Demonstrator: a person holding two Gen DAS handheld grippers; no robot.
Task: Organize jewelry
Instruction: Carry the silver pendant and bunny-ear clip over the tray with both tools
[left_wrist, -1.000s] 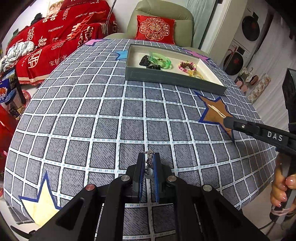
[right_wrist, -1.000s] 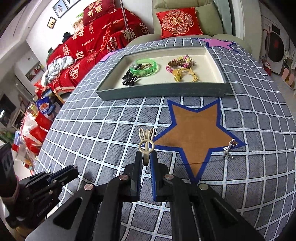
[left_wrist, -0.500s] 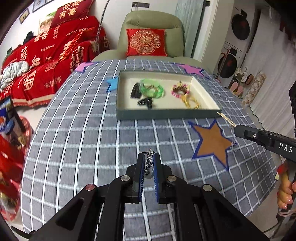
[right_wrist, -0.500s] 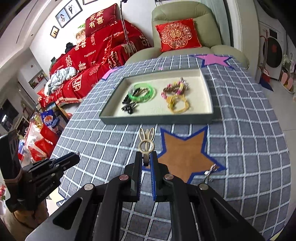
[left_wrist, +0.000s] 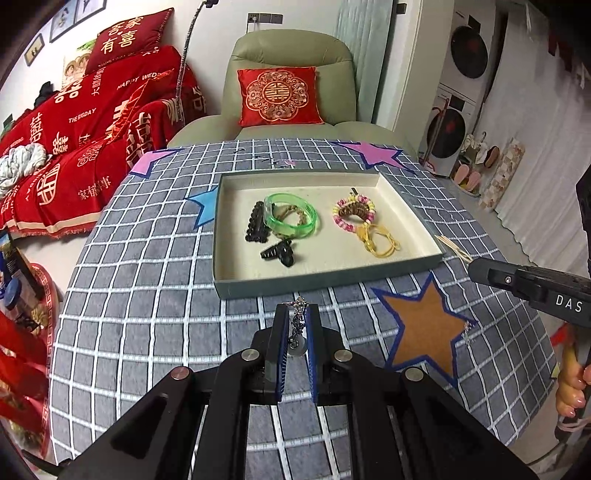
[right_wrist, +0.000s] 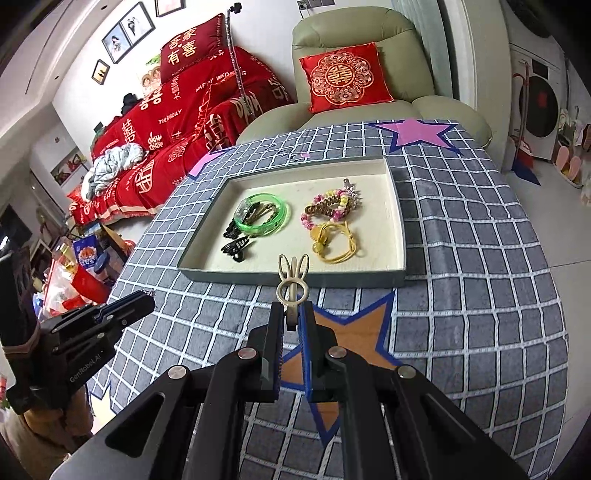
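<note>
Gripping a silver chain piece (left_wrist: 297, 320), our left gripper (left_wrist: 297, 314) sits at lower centre of the left wrist view, jaws clamped on it. Our right gripper (right_wrist: 292, 310) is pinched shut on a cream rabbit-ear hair clip (right_wrist: 292, 277), whose ears overlap the near wall of the tray (right_wrist: 295, 277) in the right wrist view. The tray lies in mid frame on the grey checked tablecloth (left_wrist: 147, 295), holding a green bangle (left_wrist: 291, 220), black hair clips (left_wrist: 275, 240), a pink beaded bracelet (left_wrist: 354, 214) and yellow cord (left_wrist: 380, 240). Another small silver piece (left_wrist: 467, 331) rests at the orange star (left_wrist: 424, 328)'s right tip.
</note>
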